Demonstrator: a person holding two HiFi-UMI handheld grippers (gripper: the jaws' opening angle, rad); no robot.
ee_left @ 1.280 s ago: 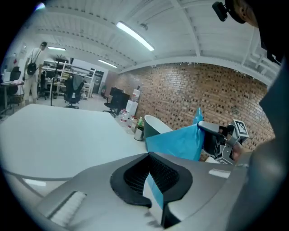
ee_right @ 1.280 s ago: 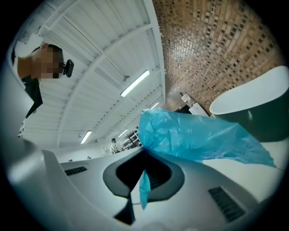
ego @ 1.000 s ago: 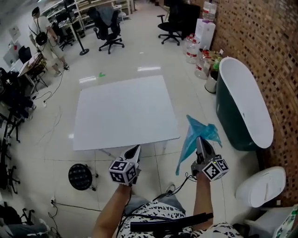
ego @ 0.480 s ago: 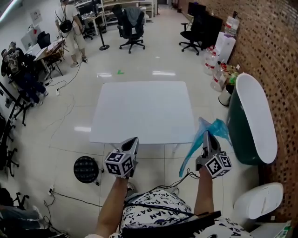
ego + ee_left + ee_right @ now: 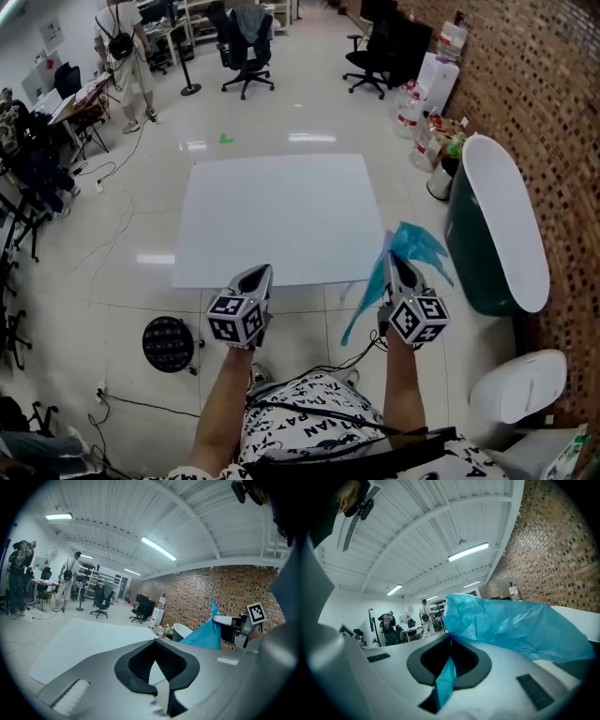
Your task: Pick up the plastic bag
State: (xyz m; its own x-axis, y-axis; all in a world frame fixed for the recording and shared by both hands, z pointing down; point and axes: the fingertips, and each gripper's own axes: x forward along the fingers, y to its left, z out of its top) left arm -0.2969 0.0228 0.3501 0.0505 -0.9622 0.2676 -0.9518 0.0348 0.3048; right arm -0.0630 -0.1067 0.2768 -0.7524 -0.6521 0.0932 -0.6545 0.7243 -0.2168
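The right gripper (image 5: pixel 394 264) was clamped on the blue plastic bag (image 5: pixel 413 246), held in the air just off the near right corner of the white table (image 5: pixel 272 216). In the right gripper view its jaws stood pressed together on a pinched fold of the bag (image 5: pixel 513 625), with a narrow strip of the film trailing down through the opening behind the tips and the bulk of it billowing up and to the right. The left gripper (image 5: pixel 257 276) was held above the table's near edge, well apart from the bag; its jaws were together with nothing between them, and its own view caught the bag (image 5: pixel 204 637) off to the right. A dark green tub with a white top (image 5: pixel 497 225) stood beside a brick wall (image 5: pixel 562 103), to the right of the table.
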